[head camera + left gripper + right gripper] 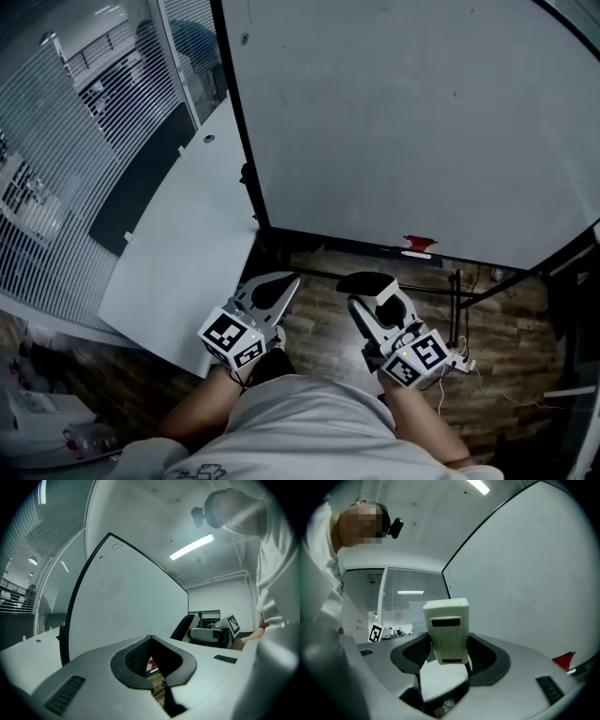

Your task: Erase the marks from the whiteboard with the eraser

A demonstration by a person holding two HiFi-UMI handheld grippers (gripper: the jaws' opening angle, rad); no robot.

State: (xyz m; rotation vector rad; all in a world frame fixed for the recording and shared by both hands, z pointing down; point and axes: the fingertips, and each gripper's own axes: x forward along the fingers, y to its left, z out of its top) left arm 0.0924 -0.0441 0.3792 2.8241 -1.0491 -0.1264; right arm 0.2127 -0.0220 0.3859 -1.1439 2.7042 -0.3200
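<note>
Eraser [447, 631], seemingly a light, stiff cream block, stands pinched by its lower end in the right gripper [377, 292], held low before the whiteboard [394, 122]. Left gripper [277, 287] is pressed together, empty.

The head view looks steeply down at the large black-framed whiteboard [403, 122]; both gripper views look up it from close below.

Probably an office, whiteboard [394, 122], slatted blinds [47, 187]

cream eraser [446, 630] in right claw [375, 292]
</note>
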